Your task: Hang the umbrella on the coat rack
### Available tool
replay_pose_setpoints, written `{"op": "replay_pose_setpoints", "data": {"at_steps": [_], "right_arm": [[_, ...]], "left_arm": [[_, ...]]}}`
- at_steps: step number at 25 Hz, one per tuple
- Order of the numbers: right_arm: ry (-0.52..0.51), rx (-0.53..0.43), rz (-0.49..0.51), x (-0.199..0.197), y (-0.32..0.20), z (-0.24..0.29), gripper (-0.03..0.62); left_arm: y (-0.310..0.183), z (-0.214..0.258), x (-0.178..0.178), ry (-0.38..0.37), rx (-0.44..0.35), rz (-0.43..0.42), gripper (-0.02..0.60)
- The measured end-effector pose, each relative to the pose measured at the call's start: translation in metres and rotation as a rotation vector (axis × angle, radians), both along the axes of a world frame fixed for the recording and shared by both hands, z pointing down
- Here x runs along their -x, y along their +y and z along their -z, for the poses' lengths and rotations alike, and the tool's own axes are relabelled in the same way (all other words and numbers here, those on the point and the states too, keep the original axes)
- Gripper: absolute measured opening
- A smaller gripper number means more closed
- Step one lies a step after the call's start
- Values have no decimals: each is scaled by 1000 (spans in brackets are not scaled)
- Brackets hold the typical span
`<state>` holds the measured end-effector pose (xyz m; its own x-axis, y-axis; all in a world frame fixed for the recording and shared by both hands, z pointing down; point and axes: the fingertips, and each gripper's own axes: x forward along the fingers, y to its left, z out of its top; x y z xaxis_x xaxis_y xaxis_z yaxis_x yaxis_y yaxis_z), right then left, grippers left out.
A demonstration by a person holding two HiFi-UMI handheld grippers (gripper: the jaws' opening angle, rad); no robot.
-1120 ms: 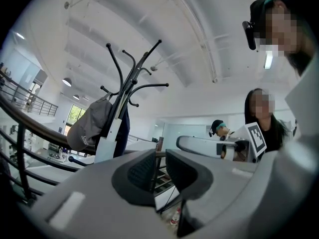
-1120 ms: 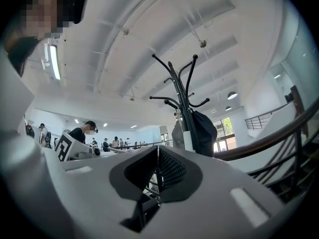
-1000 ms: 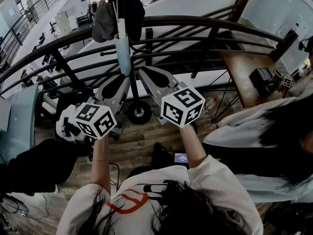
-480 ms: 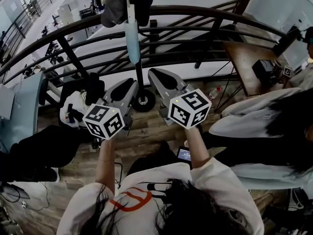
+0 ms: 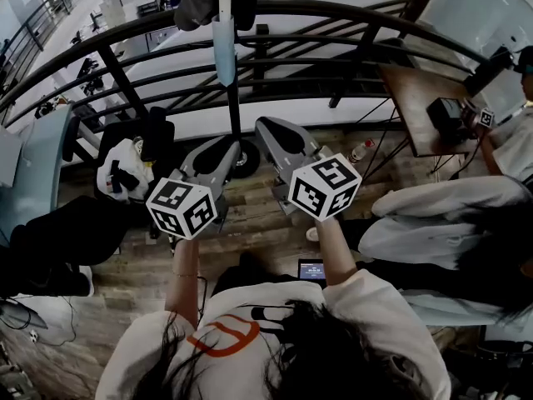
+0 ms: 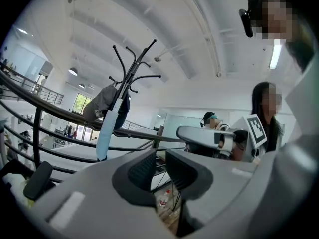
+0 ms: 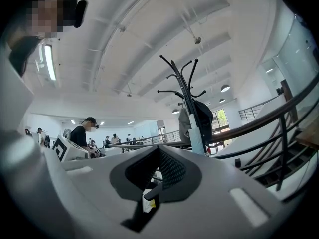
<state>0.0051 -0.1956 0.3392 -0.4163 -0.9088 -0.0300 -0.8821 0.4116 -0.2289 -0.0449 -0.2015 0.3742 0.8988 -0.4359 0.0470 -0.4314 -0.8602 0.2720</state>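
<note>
Both grippers have drawn back from the coat rack (image 5: 234, 111) over the last second and now sit lower in the head view, clear of the umbrella (image 5: 223, 48), which has stayed on the rack.

The umbrella is pale blue and folded shut into a slim roll. It hangs upright against the rack's dark pole, its white handle end uppermost and its narrow tip pointing down. In the left gripper view the umbrella (image 6: 107, 128) hangs below a grey cap (image 6: 99, 106) on the rack (image 6: 132, 68). In the right gripper view the umbrella (image 7: 197, 131) lies against the pole under a dark garment (image 7: 204, 113), with the rack's curved hooks (image 7: 182, 78) bare above.

The left gripper (image 5: 223, 143) points toward the rack's round base (image 5: 243, 158). Its own view shows the left gripper's (image 6: 160, 156) dark pads standing a narrow slit apart with nothing between them. The right gripper (image 5: 268, 126) is just beside it, also aimed at the rack. Its own view shows the right gripper's (image 7: 159, 151) pads meeting at the tips, holding nothing. Neither gripper touches the umbrella or the rack.

Each gripper carries a marker cube, left (image 5: 181, 207) and right (image 5: 325, 187), over the person's hands. Behind the rack runs a curved dark railing (image 5: 333, 15). The wooden floor (image 5: 250, 232) lies underneath.
</note>
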Motion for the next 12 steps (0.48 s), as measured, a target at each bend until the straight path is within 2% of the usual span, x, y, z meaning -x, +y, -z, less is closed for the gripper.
{"op": "replay_pose_setpoints", "data": {"at_steps": [6, 12], "right_arm": [[-3, 11, -21, -18, 43, -7, 8], [-9, 10, -44, -43, 97, -6, 8]], "left_arm": [[38, -4, -16, 12, 13, -2, 46], [88, 1, -46, 12, 8, -34, 46]]}}
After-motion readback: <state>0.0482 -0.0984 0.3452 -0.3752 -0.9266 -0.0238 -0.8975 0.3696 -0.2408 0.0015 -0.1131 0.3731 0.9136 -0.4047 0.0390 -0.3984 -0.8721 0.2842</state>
